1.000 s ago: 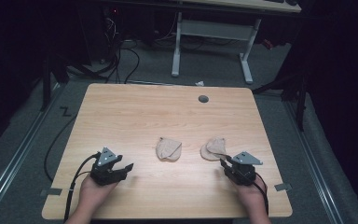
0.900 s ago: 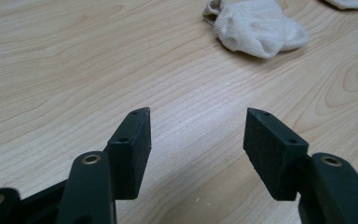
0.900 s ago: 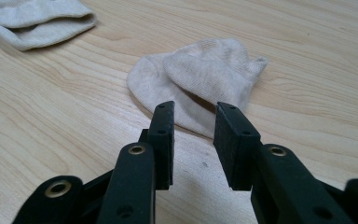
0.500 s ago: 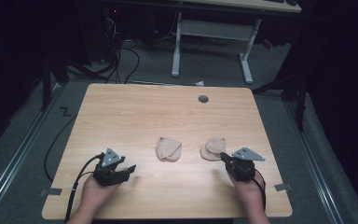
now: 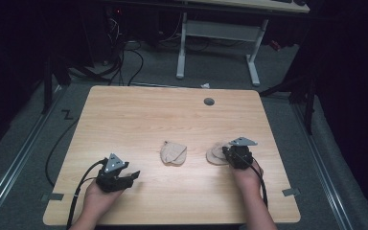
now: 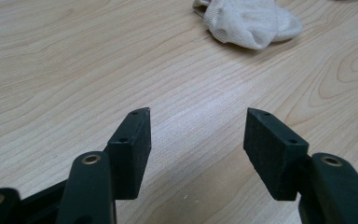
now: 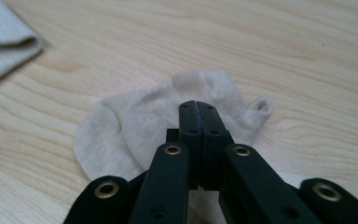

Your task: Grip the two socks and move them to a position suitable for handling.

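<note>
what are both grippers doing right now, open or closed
Left gripper: open, holding nothing.
Right gripper: closed over the sock; a grip on it cannot be told.

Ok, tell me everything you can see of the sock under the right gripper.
The sock is a pale beige, fine-ribbed knit, short like an ankle sock, lying flat and loosely rumpled on the wooden table. A small opening or folded tip shows at one end. The right gripper sits over its middle with jaws pressed together; whether they pinch fabric cannot be told. A second sock lies apart from it, toward the left gripper.
</note>
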A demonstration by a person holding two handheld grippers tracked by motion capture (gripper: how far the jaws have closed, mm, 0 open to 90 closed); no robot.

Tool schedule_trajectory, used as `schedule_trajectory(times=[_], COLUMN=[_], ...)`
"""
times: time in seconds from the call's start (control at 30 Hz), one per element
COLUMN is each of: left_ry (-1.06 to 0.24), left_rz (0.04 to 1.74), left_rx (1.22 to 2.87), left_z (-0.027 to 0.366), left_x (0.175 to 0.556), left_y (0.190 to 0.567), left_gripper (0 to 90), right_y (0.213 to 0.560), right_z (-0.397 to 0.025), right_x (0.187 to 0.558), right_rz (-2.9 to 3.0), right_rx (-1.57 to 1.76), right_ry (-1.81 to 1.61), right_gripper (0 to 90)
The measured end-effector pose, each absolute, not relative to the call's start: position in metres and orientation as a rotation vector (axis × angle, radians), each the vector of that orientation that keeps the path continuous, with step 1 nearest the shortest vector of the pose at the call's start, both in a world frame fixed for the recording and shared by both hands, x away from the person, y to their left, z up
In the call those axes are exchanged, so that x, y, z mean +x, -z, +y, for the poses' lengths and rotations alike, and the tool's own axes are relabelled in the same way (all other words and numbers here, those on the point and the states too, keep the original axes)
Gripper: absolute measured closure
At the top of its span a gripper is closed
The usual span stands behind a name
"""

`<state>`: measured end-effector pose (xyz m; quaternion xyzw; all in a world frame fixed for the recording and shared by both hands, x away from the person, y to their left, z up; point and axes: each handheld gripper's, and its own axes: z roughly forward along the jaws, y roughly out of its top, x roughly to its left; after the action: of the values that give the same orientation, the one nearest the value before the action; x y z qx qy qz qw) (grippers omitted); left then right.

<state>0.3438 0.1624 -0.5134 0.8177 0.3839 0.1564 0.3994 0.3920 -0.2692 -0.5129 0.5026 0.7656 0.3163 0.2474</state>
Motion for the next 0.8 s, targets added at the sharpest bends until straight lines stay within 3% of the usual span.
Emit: schedule_trajectory(times=[0.5,0.8], left_ry=[-0.391,-0.385], left_rz=[0.954,0.916], left_rx=[2.074,2.098], left_z=[0.159,0.152], left_x=[0.342,0.339], left_y=[0.512,0.512], left_gripper=[41.7,41.5], right_y=[0.522,0.521], right_z=[-0.263,-0.242], right_x=[0.38,0.352], right_rz=[2.178,2.272], right_rx=[1.318,1.222], right_ry=[-0.825,-0.854], right_gripper=[89.8,89.1])
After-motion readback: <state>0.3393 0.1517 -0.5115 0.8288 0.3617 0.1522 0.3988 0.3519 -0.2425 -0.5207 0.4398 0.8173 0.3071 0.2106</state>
